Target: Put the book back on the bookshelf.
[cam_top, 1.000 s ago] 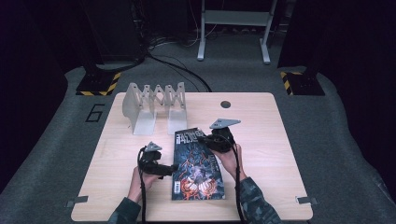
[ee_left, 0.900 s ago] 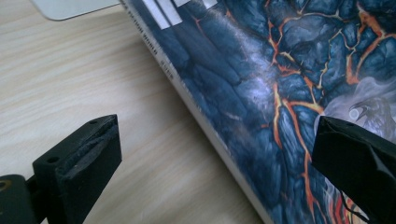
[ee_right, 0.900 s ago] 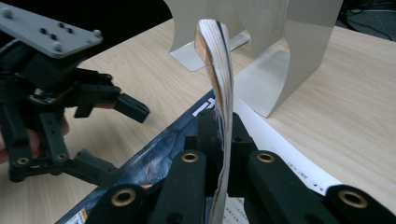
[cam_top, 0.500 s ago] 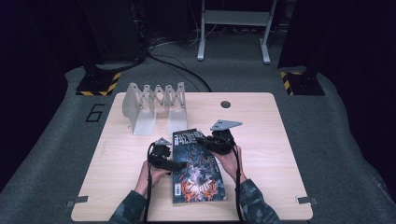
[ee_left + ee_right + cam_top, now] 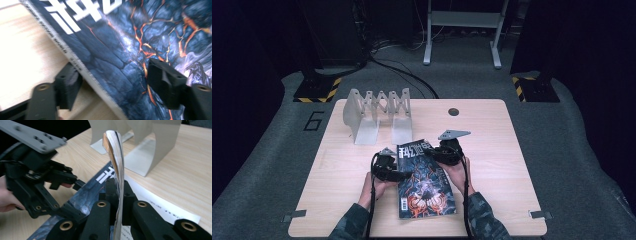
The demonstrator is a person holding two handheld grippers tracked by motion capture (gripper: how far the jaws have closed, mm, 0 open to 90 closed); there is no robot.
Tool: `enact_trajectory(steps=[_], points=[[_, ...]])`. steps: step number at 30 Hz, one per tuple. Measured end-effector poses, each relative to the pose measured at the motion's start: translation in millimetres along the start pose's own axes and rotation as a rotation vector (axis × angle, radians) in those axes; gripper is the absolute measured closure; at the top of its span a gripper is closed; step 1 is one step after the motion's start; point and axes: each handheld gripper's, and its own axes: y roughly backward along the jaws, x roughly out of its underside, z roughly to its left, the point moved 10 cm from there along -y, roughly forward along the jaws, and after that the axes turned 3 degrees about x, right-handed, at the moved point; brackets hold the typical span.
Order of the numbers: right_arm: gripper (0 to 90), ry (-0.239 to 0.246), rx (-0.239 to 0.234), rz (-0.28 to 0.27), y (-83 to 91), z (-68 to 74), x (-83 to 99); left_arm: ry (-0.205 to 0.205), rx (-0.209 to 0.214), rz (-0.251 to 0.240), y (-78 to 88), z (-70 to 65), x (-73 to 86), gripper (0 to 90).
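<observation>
The right gripper point(image 5: 117, 195) was pinching the right-hand edge of the magazine point(image 5: 424, 180), its two black jaws pressed together on a thin sheaf of pages that stood up between them and curled over at the top (the cut edges of the paper showed plainly in the right gripper view). In the high view this gripper point(image 5: 447, 152) sat at the upper right corner of the cover, its grey three-cornered plate above it.

The left gripper point(image 5: 115, 82) straddled the spine side of the magazine point(image 5: 140, 42), one jaw out over the bare wood and the other lying over the dark cover with its orange cracks. Its jaws had just been closing, with the spine edge between them; the pads had a gap to the paper, so no grip had formed. From above, this gripper point(image 5: 388, 167) lay at the magazine's left edge, near the top.

The magazine rested on the near half of the wooden table point(image 5: 492, 130), between the person's two forearms, slightly askew. Beyond it, toward the table's far left, stood a grey folding rack point(image 5: 377, 107), well apart from both grippers.
</observation>
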Motion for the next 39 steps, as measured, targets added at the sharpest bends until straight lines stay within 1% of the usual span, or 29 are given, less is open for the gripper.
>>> enact_trajectory(steps=[1,2,4,5,7,8,10,11,12,13,14,17,18,21,22,24,27,28,29,30,31,33,35,36,37,39], points=[[88.2,-0.004,0.002,0.010,-2.6,-2.0,2.7,-0.009,-0.024,0.007,-1.0,0.1,0.6,36.2],[88.2,-0.010,0.006,0.024,-6.2,-4.6,5.9,-0.027,-0.038,0.021,-1.8,0.4,1.3,38.1],[88.1,-0.020,0.020,0.064,-14.3,-9.6,14.4,-0.039,-0.056,0.044,-3.5,1.2,3.3,42.8],[88.1,-0.022,0.022,0.077,-17.7,-12.6,18.1,-0.036,-0.064,0.047,-4.5,2.0,4.2,44.0],[88.1,-0.044,0.031,0.097,-22.0,-17.5,24.3,-0.024,-0.062,0.042,-4.7,2.6,5.3,45.2],[88.0,-0.076,0.033,0.109,-22.4,-19.1,27.0,-0.026,-0.065,0.035,-4.7,3.4,4.9,46.6],[87.5,-0.093,0.045,0.112,-23.2,-26.3,30.4,-0.022,-0.071,0.031,-4.2,3.5,5.0,48.2],[86.8,-0.106,0.051,0.129,-23.4,-29.8,33.7,-0.033,-0.070,0.035,-3.8,3.7,5.2,48.9],[86.0,-0.121,0.062,0.144,-23.4,-33.2,37.2,-0.034,-0.072,0.035,-3.9,3.5,5.2,49.1],[83.0,-0.124,0.069,0.159,-23.7,-36.8,40.8,-0.033,-0.070,0.035,-3.9,3.2,5.3,49.2],[80.6,-0.146,0.077,0.185,-23.5,-38.7,45.4,-0.034,-0.071,0.035,-3.7,3.2,5.4,49.4],[75.0,-0.165,0.096,0.236,-20.6,-43.6,57.4,-0.031,-0.069,0.029,-3.5,3.2,5.4,50.0],[74.7,-0.160,0.102,0.236,-19.5,-45.3,60.0,-0.030,-0.064,0.030,-3.3,3.0,5.4,50.2],[72.0,-0.184,0.110,0.255,-14.8,-47.0,69.3,-0.039,-0.063,0.030,-2.9,2.8,5.0,50.7],[71.9,-0.174,0.113,0.260,-13.0,-47.8,71.3,-0.037,-0.066,0.030,-2.7,2.9,5.0,50.9],[71.8,-0.185,0.119,0.265,-9.7,-46.4,73.9,-0.037,-0.067,0.030,-2.6,2.8,4.9,51.0],[72.9,-0.165,0.129,0.279,-7.3,-45.1,76.9,-0.061,-0.064,0.042,-1.0,1.7,3.5,51.0],[73.3,-0.160,0.126,0.277,-7.6,-45.1,77.5,-0.059,-0.064,0.043,-0.5,1.0,2.9,50.9],[73.6,-0.168,0.122,0.275,-7.7,-44.3,77.6,-0.055,-0.062,0.044,-0.5,0.9,2.4,50.9],[73.7,-0.166,0.124,0.276,-7.7,-44.9,78.0,-0.069,-0.056,0.049,-0.2,1.8,1.7,50.6],[74.4,-0.164,0.118,0.272,-8.0,-45.0,77.9,-0.061,-0.042,0.051,-0.6,1.2,2.1,49.0],[75.0,-0.159,0.116,0.272,-8.0,-45.8,78.3,-0.074,-0.036,0.060,-2.3,2.6,2.8,45.3],[75.4,-0.172,0.115,0.264,-8.4,-44.4,78.3,-0.075,-0.028,0.059,-4.1,2.3,1.9,41.7],[75.7,-0.167,0.119,0.262,-8.4,-44.8,78.4,-0.081,-0.026,0.058,-5.3,1.8,1.2,40.5],[75.8,-0.158,0.119,0.258,-8.6,-44.9,78.5,-0.076,-0.027,0.055,-6.9,0.8,0.6,38.9],[75.8,-0.156,0.124,0.259,-8.5,-44.4,78.7,-0.087,-0.006,0.067,-9.5,-0.4,-0.2,37.0]])
